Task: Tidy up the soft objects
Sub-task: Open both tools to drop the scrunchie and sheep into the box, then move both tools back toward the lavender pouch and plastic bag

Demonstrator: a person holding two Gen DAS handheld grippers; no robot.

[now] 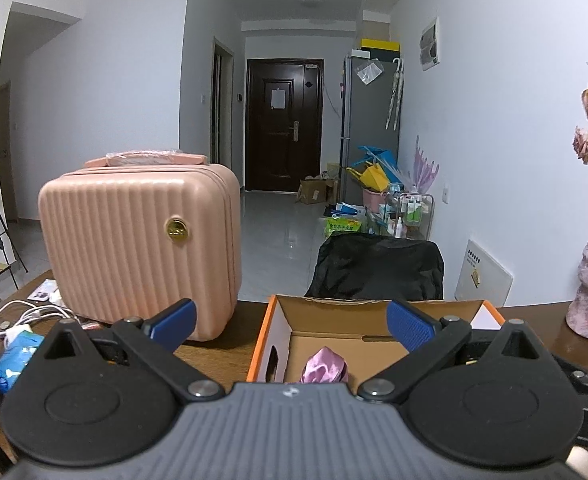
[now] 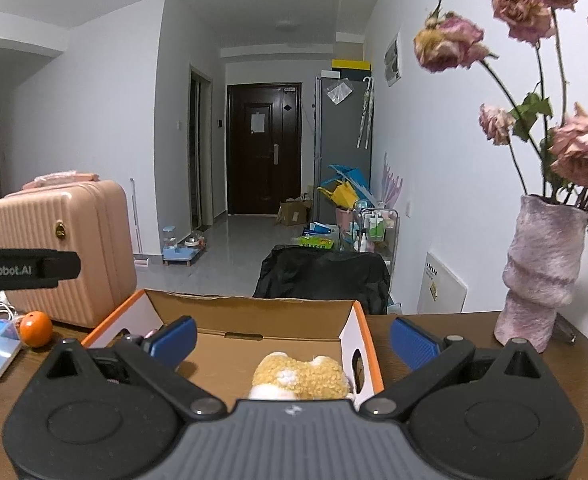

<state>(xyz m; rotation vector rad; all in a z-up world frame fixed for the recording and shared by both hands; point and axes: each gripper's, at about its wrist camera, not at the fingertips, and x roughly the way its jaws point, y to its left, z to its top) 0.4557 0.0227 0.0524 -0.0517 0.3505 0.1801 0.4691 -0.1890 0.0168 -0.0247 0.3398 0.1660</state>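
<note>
Pink ribbed suitcase (image 1: pixel 140 248) upright on brown table (image 1: pixel 218 360), left side. White cables (image 1: pixel 30 316) + blue packet (image 1: pixel 12 360) at its left. Orange fruit (image 2: pixel 35 329) nr suitcase base. Pink vase (image 2: pixel 542 276) w/ dried roses (image 2: pixel 450 42) on right. Black chair back (image 1: pixel 378 266) behind table. Dark door (image 1: pixel 284 124) far end of hall.

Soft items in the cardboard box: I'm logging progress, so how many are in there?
2: a pink satin piece at the box's left side, a yellow plush toy at its right. The grippers may hide more.

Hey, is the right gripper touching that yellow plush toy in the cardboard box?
Apart. The right wrist view shows the right gripper open, its blue fingers spread wide above the cardboard box, with the yellow plush toy lying between and below them.
</note>
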